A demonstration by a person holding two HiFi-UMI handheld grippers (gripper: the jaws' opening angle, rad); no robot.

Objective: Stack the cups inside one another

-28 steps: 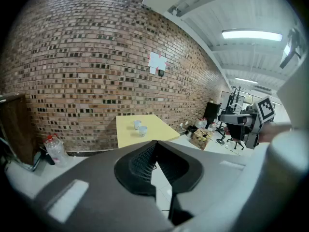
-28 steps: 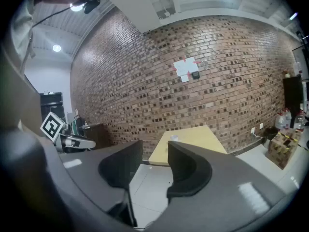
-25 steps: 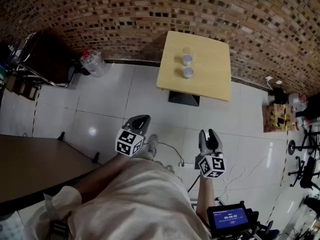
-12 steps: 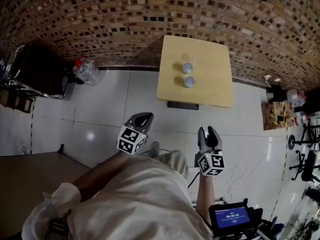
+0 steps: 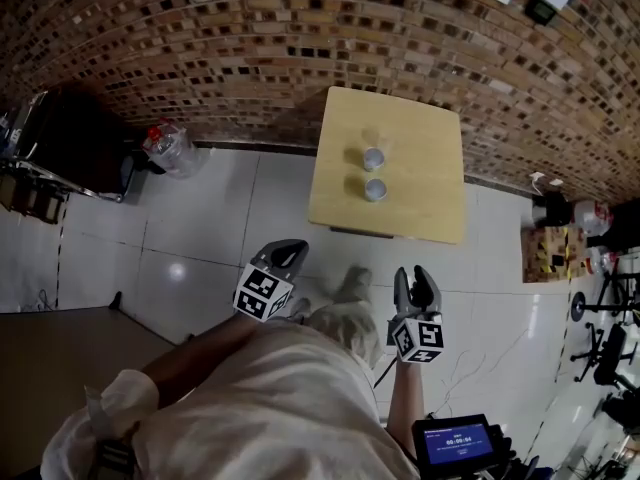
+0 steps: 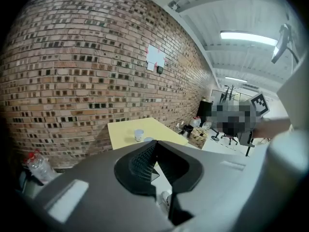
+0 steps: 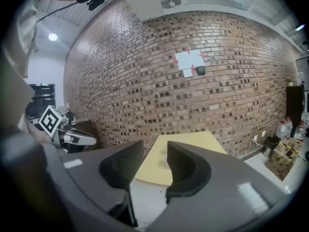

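Two small pale cups, the farther cup (image 5: 373,157) and the nearer cup (image 5: 375,189), stand apart near the middle of a square yellow table (image 5: 425,188) by the brick wall. Both grippers are held over the tiled floor, well short of the table. My left gripper (image 5: 286,256) has its jaws closed together with nothing in them. In the left gripper view a cup (image 6: 139,135) shows on the table (image 6: 123,129) above the jaw tips (image 6: 154,144). My right gripper (image 5: 416,280) has a gap between its jaws and is empty; the right gripper view shows the table (image 7: 193,141) past the gripper (image 7: 155,153).
A clear plastic water bottle (image 5: 166,146) lies on the floor left of the table, beside a dark cabinet (image 5: 70,133). A dark tabletop (image 5: 60,368) fills the lower left. Crates and clutter (image 5: 545,253) sit at the right. A small screen (image 5: 455,440) hangs at my waist.
The table and cups have come nearer in the head view as the person walks toward them. Both grippers keep the same pose.
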